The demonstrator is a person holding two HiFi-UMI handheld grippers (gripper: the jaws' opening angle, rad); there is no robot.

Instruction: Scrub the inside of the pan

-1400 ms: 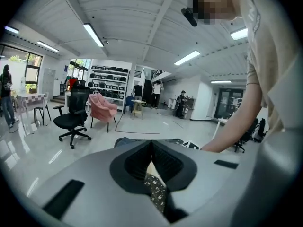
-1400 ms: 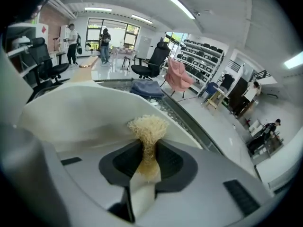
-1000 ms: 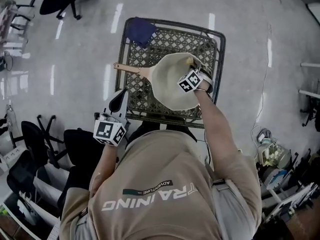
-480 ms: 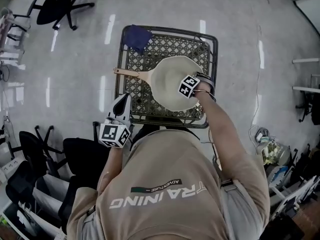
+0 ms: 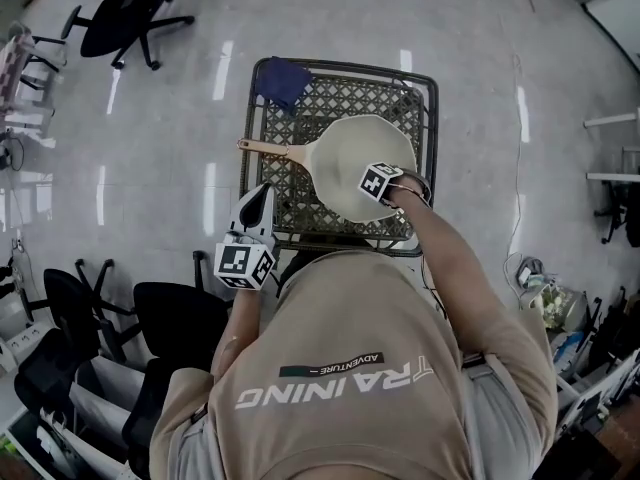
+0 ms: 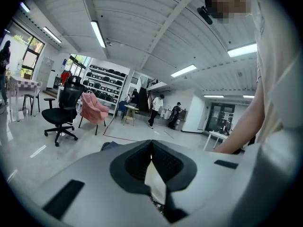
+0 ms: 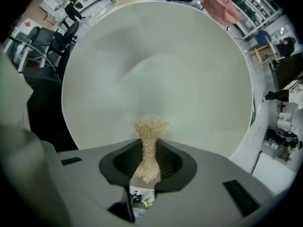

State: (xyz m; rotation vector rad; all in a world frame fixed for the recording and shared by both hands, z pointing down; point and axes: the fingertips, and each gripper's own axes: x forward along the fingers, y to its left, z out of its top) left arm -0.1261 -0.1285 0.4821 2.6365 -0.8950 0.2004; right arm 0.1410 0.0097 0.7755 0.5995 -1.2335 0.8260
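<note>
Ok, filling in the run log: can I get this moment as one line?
right gripper: shut on fibre scrubber, above pan interior | left gripper: shut, empty, clear of pan

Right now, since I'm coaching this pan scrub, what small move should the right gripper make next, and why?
Probably ease the right gripper down until the tuft presses on the floor of the pan. Its jaws pinch a tan fibre scrubber that points into the pan's pale inside, but whether the tuft touches yet is unclear.

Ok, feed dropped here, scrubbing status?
Right tool shut on scrubber, pointing into pan. Left tool shut, empty, off the pan. Blue cloth apart, far corner.
</note>
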